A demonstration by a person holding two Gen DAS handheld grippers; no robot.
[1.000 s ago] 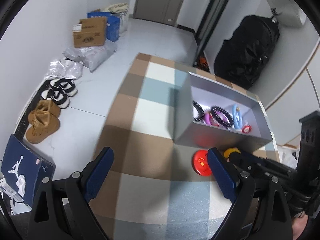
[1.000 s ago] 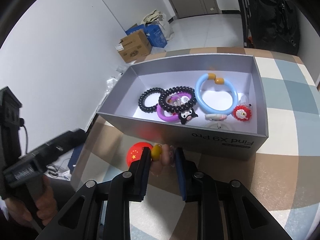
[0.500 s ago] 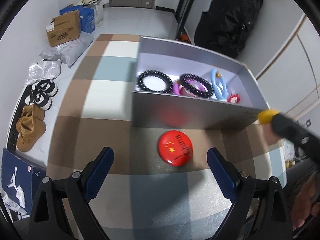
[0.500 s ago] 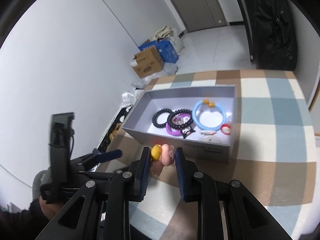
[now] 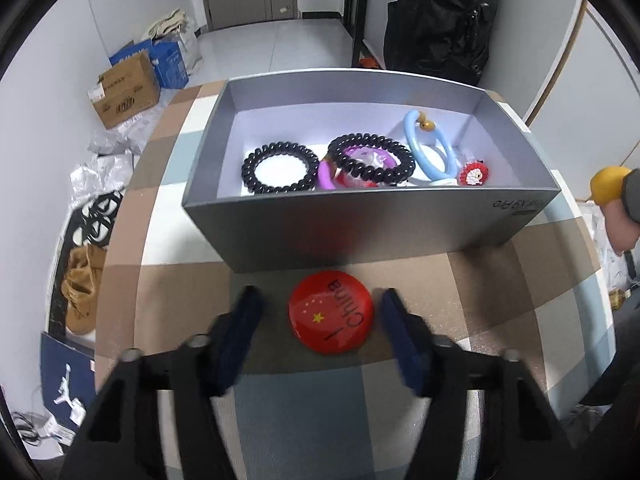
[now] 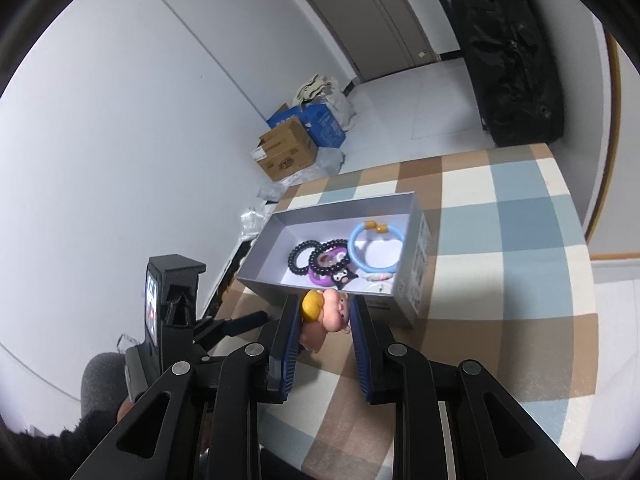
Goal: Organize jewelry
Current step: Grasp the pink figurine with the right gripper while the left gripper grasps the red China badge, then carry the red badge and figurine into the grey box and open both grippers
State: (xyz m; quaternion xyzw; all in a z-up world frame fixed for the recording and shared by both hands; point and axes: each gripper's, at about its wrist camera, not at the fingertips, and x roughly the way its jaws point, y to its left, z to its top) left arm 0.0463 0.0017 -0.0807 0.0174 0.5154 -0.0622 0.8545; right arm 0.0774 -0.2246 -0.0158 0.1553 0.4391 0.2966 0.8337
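Since a second ago my left hand-held gripper [image 5: 316, 320] has swung in over the red badge [image 5: 331, 311], and its jaws are closing, the badge lying between them but not yet pinched. My right hand-held gripper [image 6: 325, 320] has lifted up and back from the box and stays clamped on the small pink pig charm [image 6: 327, 313] with its yellow cap.

The badge rests flat on the checked desk [image 5: 168, 280], just near of the grey box [image 5: 360, 232]. Inside the box lie two black bead bracelets [image 5: 280, 167], a purple ring, a blue hoop [image 5: 430, 148] and a small red ornament.

I judge two pickups are in hand: the badge being grasped, the charm awaiting drop-off. Next I need the left jaws to close squarely on the badge's thin rim, then carry both over the near wall and release inside.
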